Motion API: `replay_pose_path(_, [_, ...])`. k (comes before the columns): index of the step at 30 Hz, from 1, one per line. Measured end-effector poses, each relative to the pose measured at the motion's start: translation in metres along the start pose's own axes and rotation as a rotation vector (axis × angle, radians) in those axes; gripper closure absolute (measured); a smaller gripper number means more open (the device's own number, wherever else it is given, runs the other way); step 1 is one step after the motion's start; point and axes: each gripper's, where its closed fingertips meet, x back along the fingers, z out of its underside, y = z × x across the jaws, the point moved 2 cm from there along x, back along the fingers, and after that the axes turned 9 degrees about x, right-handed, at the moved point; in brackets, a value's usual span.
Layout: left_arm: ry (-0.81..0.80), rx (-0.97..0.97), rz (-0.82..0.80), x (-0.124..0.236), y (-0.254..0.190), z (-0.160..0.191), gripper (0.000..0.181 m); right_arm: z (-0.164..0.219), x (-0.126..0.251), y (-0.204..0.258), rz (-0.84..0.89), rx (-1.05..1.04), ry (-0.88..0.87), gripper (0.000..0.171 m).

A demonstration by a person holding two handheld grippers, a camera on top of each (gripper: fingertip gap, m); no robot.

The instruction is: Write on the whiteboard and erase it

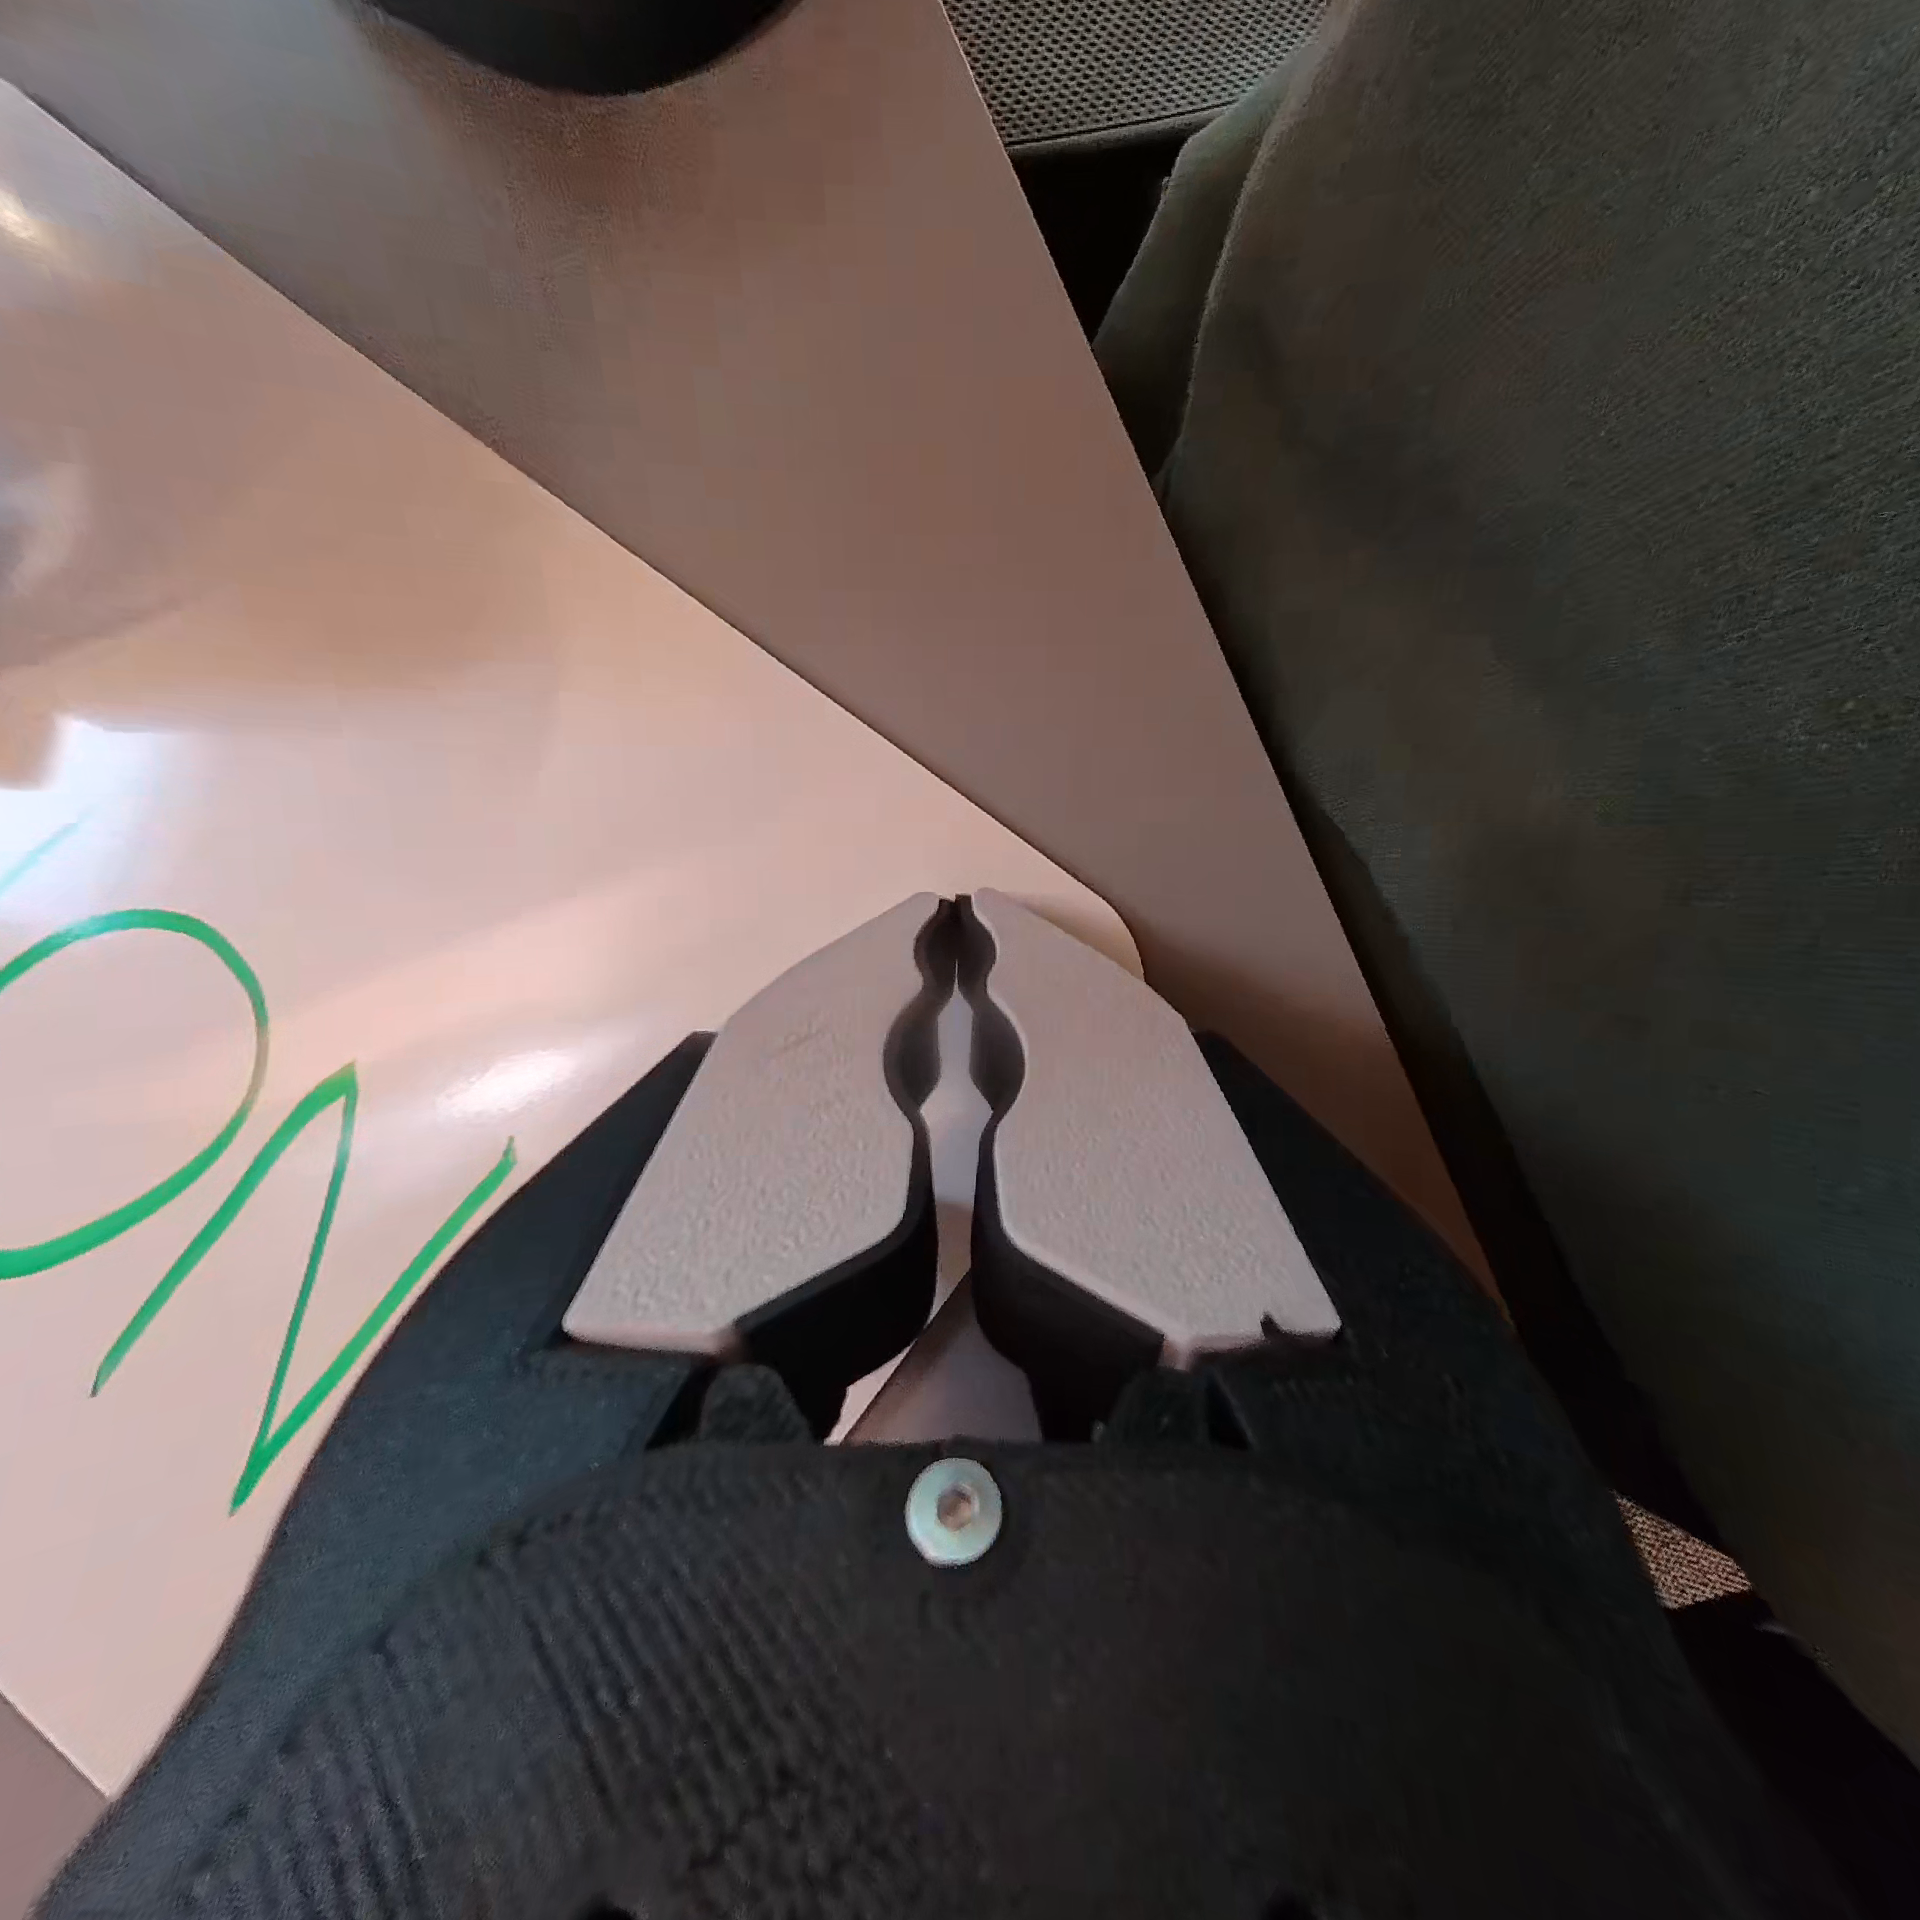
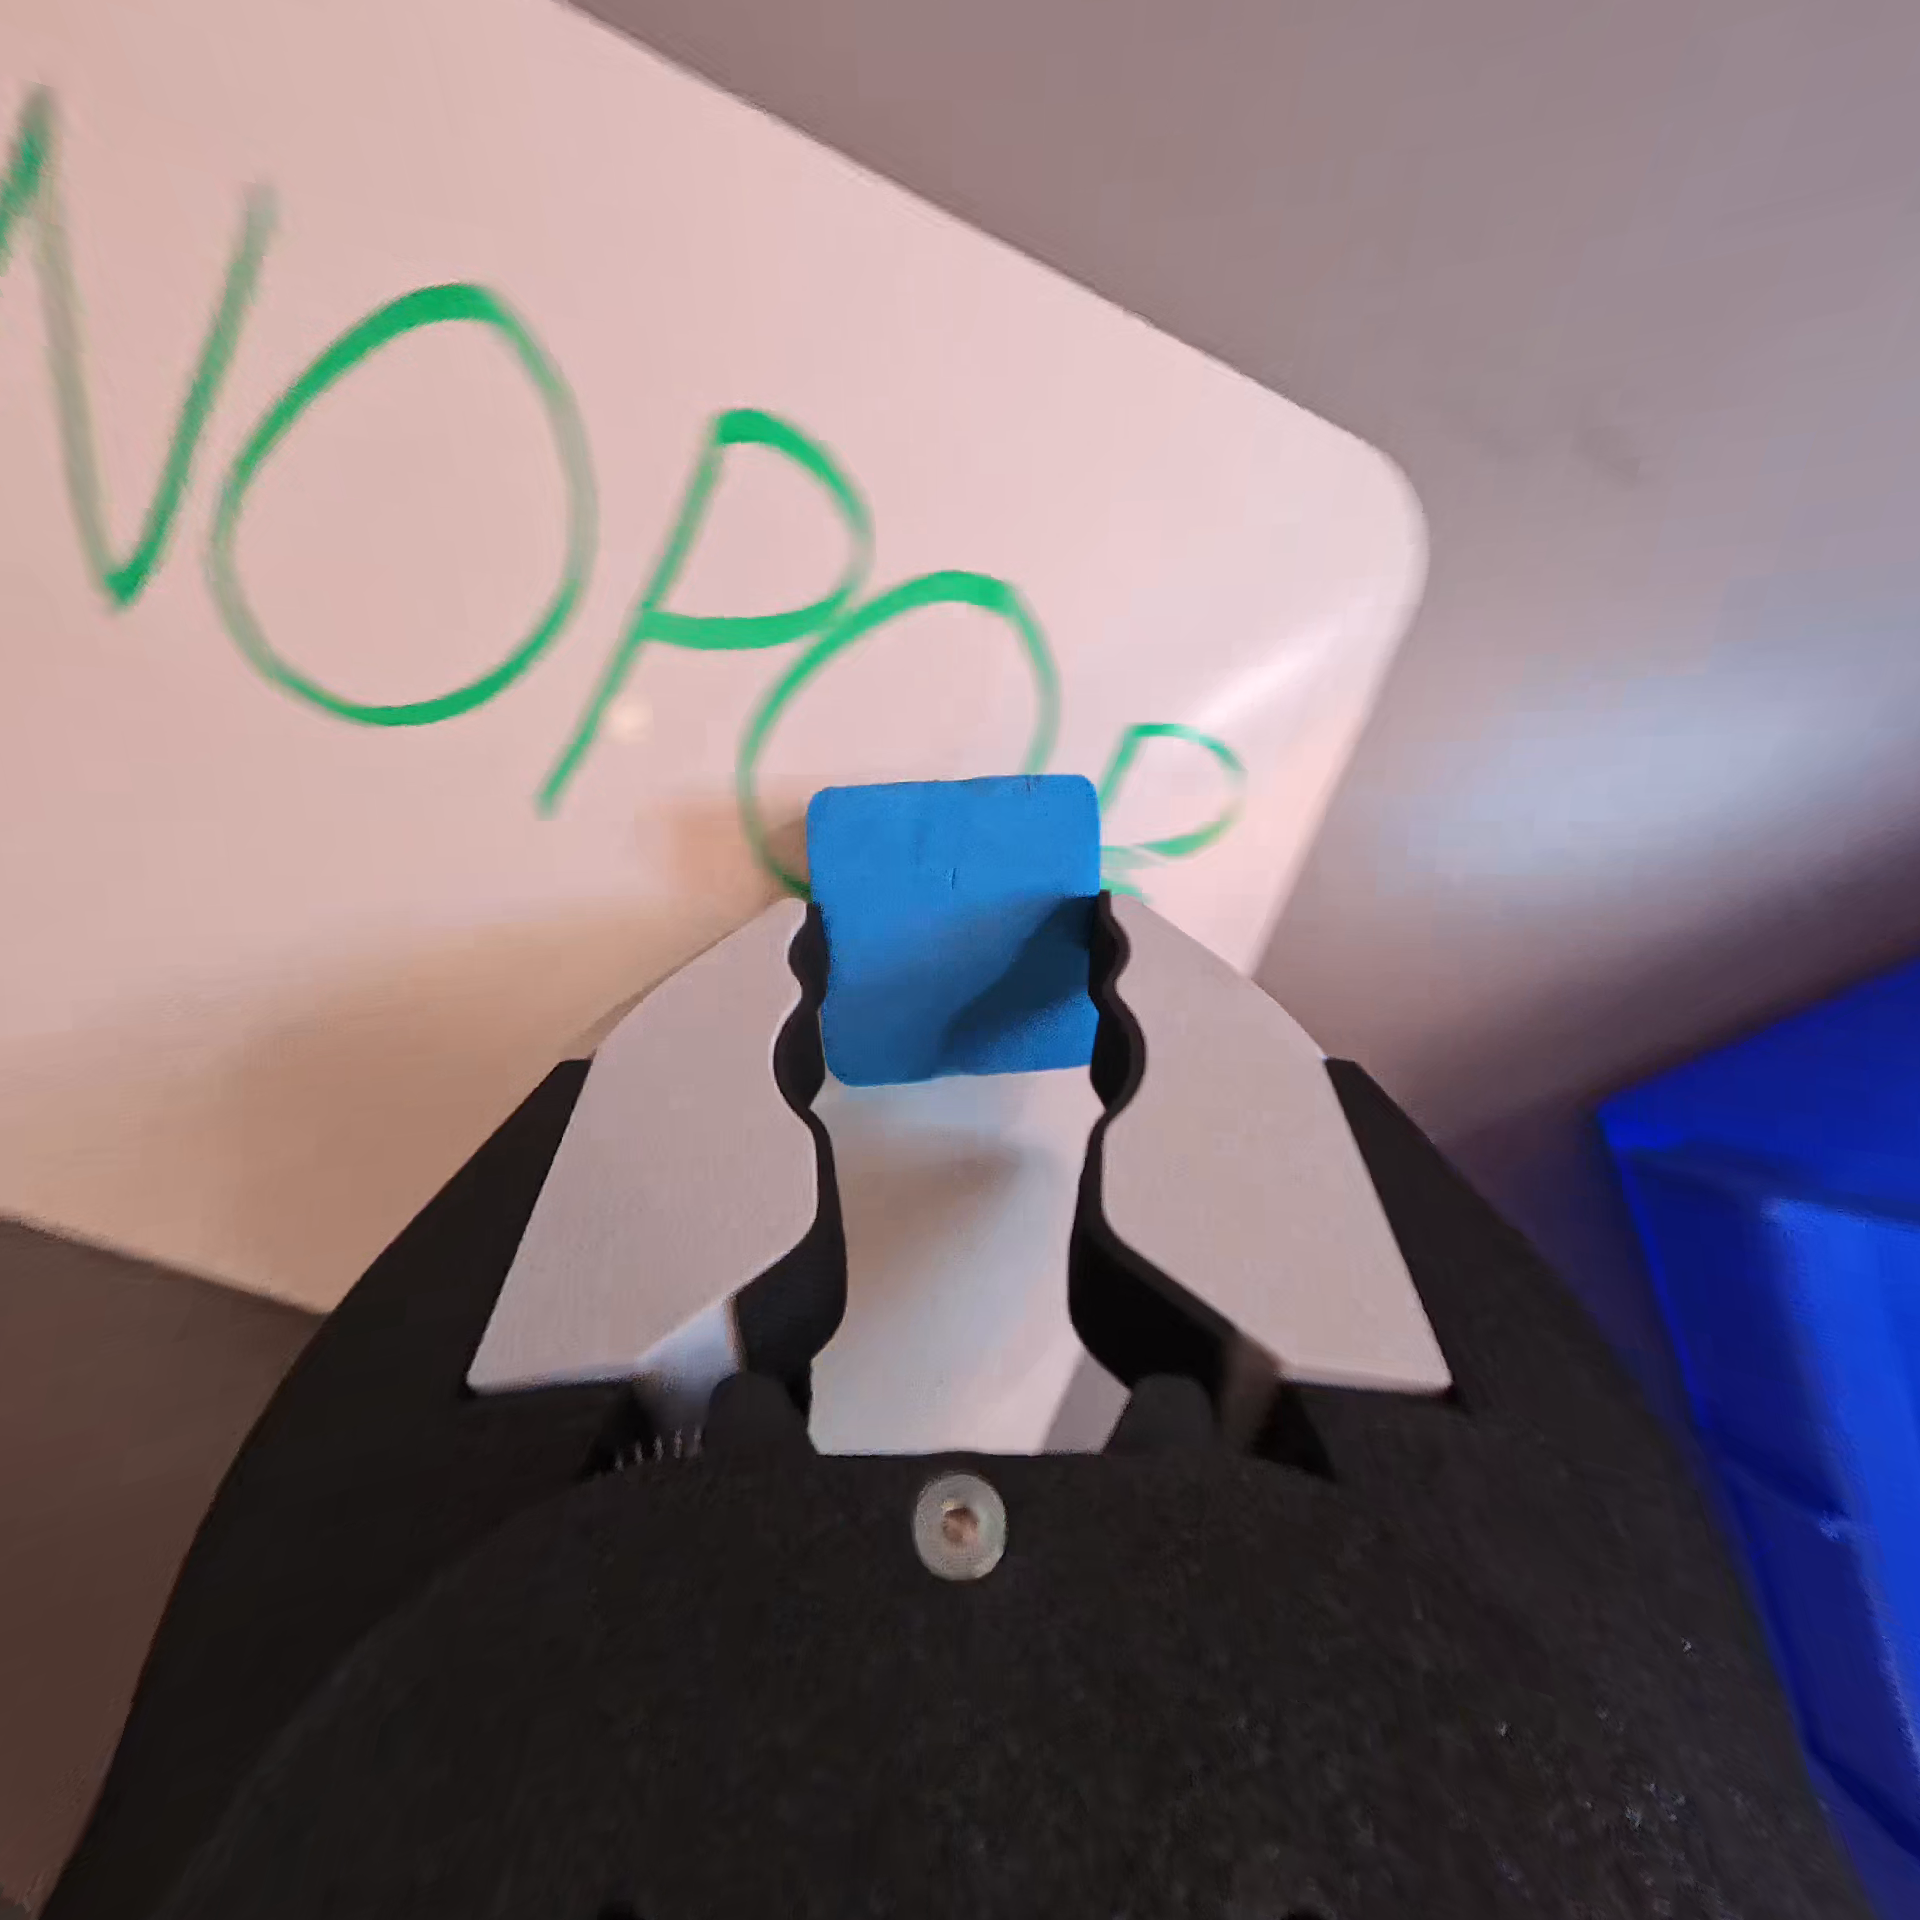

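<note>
A white whiteboard (image 2: 1039, 343) with rounded corners lies flat on a grey-brown table and bears green handwritten letters (image 2: 395, 520). My right gripper (image 2: 951, 935) is shut on a blue eraser block (image 2: 951, 894), which sits over the last green letters near the board's right end. In the left wrist view the same whiteboard (image 1: 468, 675) shows with green letters (image 1: 208, 1195) at the left. My left gripper (image 1: 958, 909) is shut and empty, its tips over the board's rounded corner (image 1: 1117, 935); whether it presses on the board I cannot tell.
A blue box (image 2: 1787, 1351) stands on the table just right of the board. A person's dark green clothing (image 1: 1558, 623) fills the right of the left wrist view, past the table edge (image 1: 1143, 499). A dark round object (image 1: 582, 42) sits at the table's far side. Some 25 cm of space lies between my two pairs of fingers.
</note>
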Motion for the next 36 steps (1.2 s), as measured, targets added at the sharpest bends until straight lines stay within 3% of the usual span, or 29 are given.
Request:
replay_pose_path(3, [-0.007,0.003,0.007,0.0,0.0,0.0,0.181,0.012,0.01,0.016,-0.049,0.027,0.029,0.122])
replay_pose_path(7, [-0.008,-0.009,0.006,-0.001,0.001,-0.001,0.181,0.02,0.003,-0.033,0.024,-0.134,0.019,0.122])
replay_pose_path(10, [-0.007,-0.008,0.002,-0.001,0.001,-0.001,0.181,0.004,0.001,0.001,-0.01,-0.014,-0.011,0.122])
replay_pose_path(12, [-0.003,-0.003,0.005,-0.001,0.001,-0.002,0.181,0.014,0.01,0.017,-0.047,0.03,0.008,0.122])
replay_pose_path(16, [0.008,-0.012,-0.001,-0.001,0.001,-0.002,0.181,0.033,0.009,-0.038,0.042,-0.139,0.019,0.122])
replay_pose_path(19, [0.002,-0.012,0.002,-0.001,0.001,-0.002,0.181,0.012,0.004,-0.003,0.006,-0.028,-0.036,0.122])
replay_pose_path(21, [0.006,-0.011,0.006,-0.001,0.001,-0.002,0.181,0.019,0.013,0.024,-0.047,0.064,-0.002,0.122])
replay_pose_path(24, [0.008,-0.019,0.01,-0.001,0.001,-0.003,0.181,0.033,0.012,-0.02,0.01,-0.037,0.077,0.122])
replay_pose_path(26, [0.007,-0.023,0.004,-0.002,0.002,-0.003,0.181,0.013,-0.003,-0.047,0.042,-0.087,0.034,0.122])
replay_pose_path(29, [0.008,-0.027,-0.003,-0.001,0.002,-0.003,0.181,-0.023,-0.012,0.001,-0.053,0.075,-0.023,0.122])
replay_pose_path(31, [0.009,-0.024,0.005,-0.001,0.002,-0.002,0.181,-0.013,-0.001,0.03,-0.139,0.164,0.021,0.122])
replay_pose_path(34, [0.01,-0.036,0.008,-0.001,0.001,-0.002,0.181,0.003,-0.003,-0.023,-0.045,0.035,0.096,0.122])
replay_pose_path(36, [0.011,-0.039,0.006,-0.001,0.001,-0.003,0.181,-0.015,-0.018,-0.05,-0.009,-0.03,0.041,0.122])
